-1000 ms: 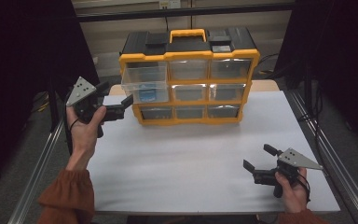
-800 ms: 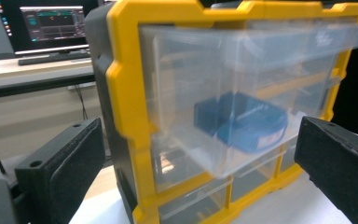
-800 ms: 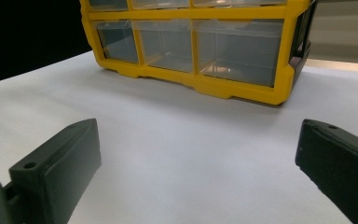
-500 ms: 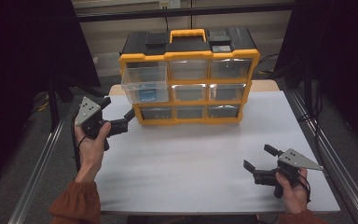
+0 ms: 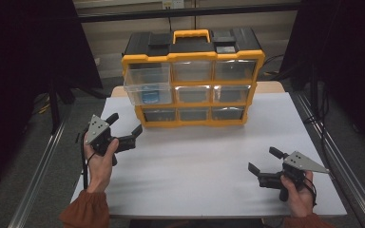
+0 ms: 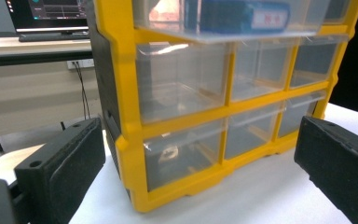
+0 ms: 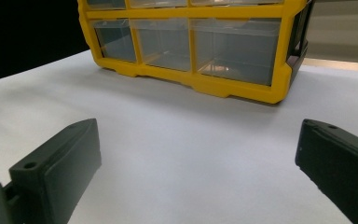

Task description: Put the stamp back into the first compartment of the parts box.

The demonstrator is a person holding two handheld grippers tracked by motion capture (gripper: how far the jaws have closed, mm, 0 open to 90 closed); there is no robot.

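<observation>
- Looking across the white desk [image 5: 204, 166], I see the yellow drawer organizer [image 5: 192, 78] at its far side, top-left drawer [image 5: 147, 85] pulled out with a blue item [image 5: 148, 96] inside.
- My left tongs [image 5: 123, 130] have dropped back from that drawer toward the desk's left edge, jaws spread, empty; I judge the drawer is now left open.
- My right tongs [image 5: 261, 166] rest low at the near right, jaws apart, holding nothing.

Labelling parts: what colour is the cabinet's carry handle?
Yellow, like the frame; the handle shows best in the high view.
</observation>
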